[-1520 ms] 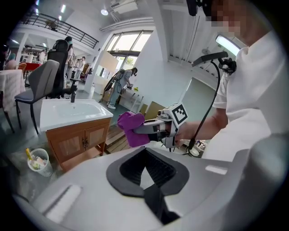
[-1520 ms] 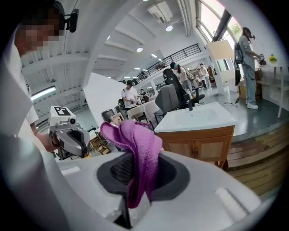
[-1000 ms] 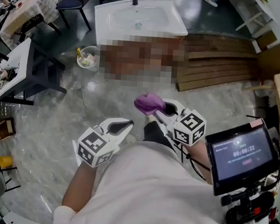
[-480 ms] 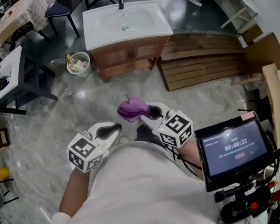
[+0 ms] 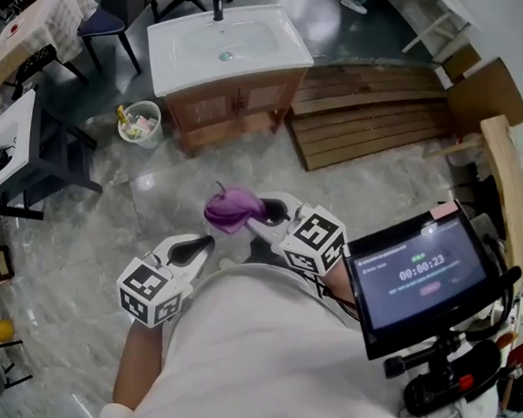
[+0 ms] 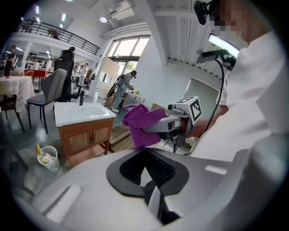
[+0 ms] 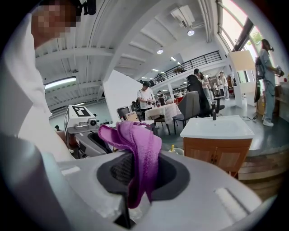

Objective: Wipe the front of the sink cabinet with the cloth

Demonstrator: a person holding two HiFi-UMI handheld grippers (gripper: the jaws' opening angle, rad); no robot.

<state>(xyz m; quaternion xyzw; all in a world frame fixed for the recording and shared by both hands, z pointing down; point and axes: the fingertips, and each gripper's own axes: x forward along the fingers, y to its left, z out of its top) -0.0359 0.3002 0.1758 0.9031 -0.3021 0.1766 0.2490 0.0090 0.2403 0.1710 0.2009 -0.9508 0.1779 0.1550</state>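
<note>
— What do we make of the cloth (image 5: 230, 208)?
— We see it purple, bunched and folded over itself, pinched between the jaws of the right gripper (image 5: 259, 220), one loose end hanging down, clear of the floor (image 5: 110, 202).
— And the sink cabinet (image 5: 233, 103)?
— We find it upright on the floor, well apart from the cloth. It is brown wood with two closed doors on its front and a white basin (image 5: 224, 40) on top, with a dark tap (image 5: 219, 4) at the basin's back edge.
</note>
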